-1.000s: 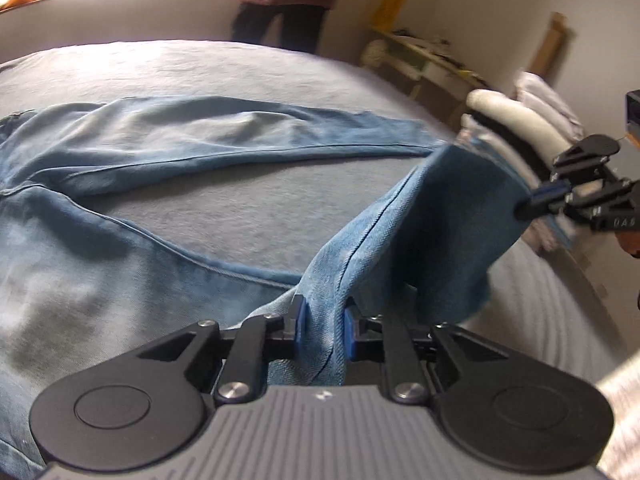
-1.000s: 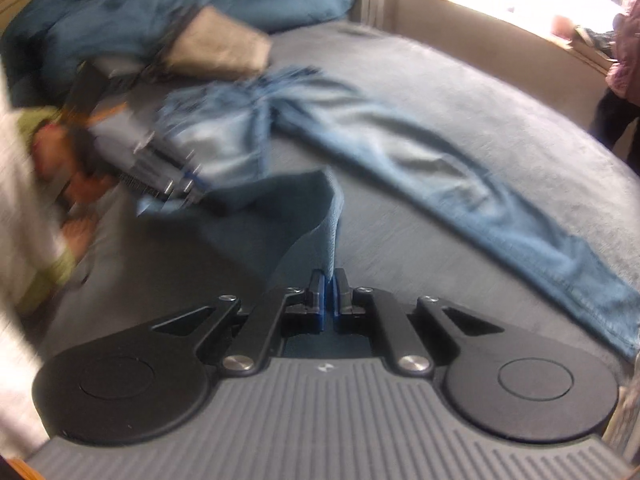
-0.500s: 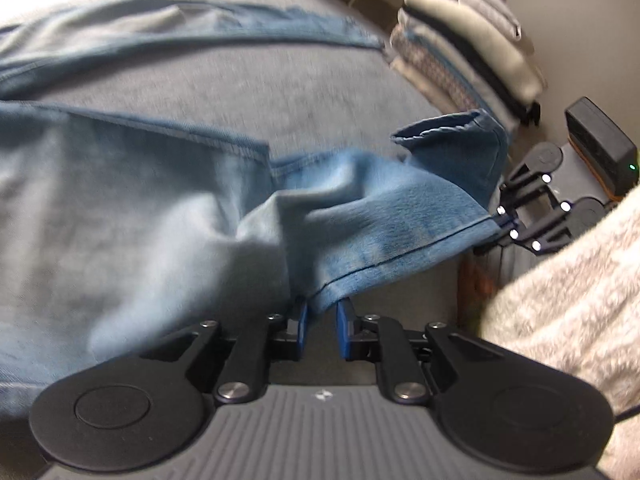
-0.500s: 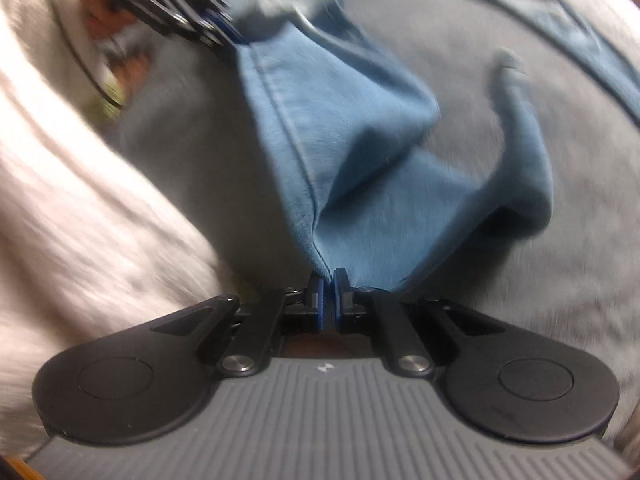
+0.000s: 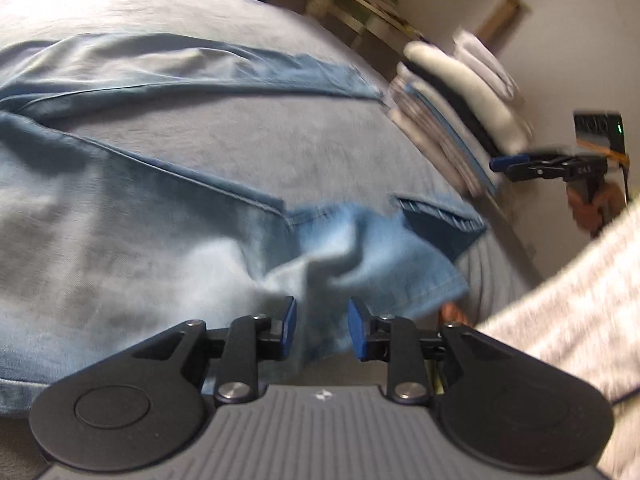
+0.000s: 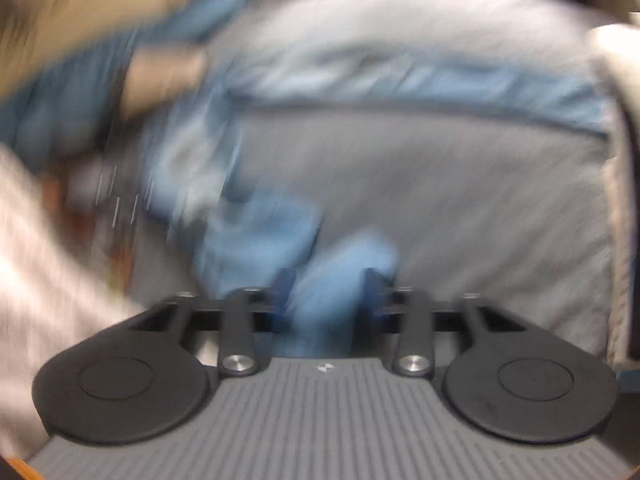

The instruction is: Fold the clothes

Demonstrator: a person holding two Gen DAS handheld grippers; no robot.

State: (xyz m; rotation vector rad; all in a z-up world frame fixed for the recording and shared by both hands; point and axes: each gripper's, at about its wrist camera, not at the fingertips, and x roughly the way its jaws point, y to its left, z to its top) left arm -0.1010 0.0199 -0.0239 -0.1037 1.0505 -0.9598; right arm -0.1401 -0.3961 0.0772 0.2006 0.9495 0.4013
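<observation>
1. The blue jeans (image 5: 120, 216) lie spread on a grey bed (image 5: 312, 152). One long leg runs across the far side of the bed, and the near leg's end is bunched up close by.
2. A pile of folded clothes (image 5: 452, 108) sits at the bed's edge by a pale wall.
3. The left claw (image 5: 321, 322) tilts down. Its jaws are opening, with cloth loose between them.
4. The right claw (image 6: 328, 292) is opening too, over blurry denim.
</observation>
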